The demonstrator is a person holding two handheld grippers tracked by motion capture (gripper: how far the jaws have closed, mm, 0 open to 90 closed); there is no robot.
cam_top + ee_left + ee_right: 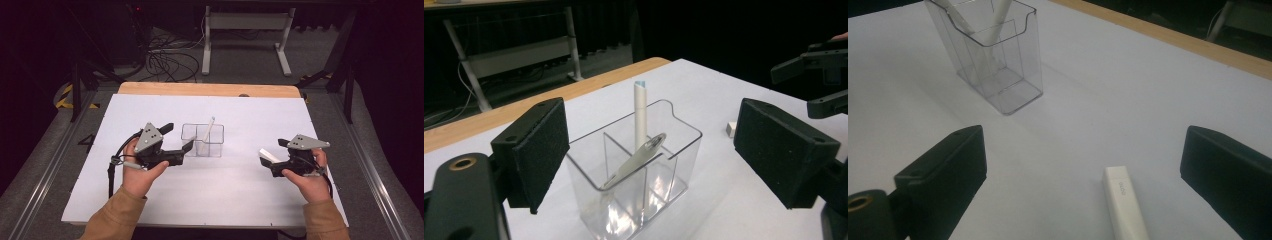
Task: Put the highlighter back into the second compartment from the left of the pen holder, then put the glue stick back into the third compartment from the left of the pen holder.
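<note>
A clear plastic two-compartment holder (202,140) stands mid-table on the white sheet, with a white pen-like stick (640,112) upright in it and a flat silvery metal strip (636,160) leaning across its divider. So two things are stowed, I'd judge. A white rectangular bar (1124,207) lies on the table between the right gripper's (1083,175) spread jaws, ungrasped (likely next to go in). The left gripper (651,152) gapes empty, straddling the holder.

Lab: dark curtained bay, floor cables (167,62), white-covered table (150,200), rig frames.
</note>
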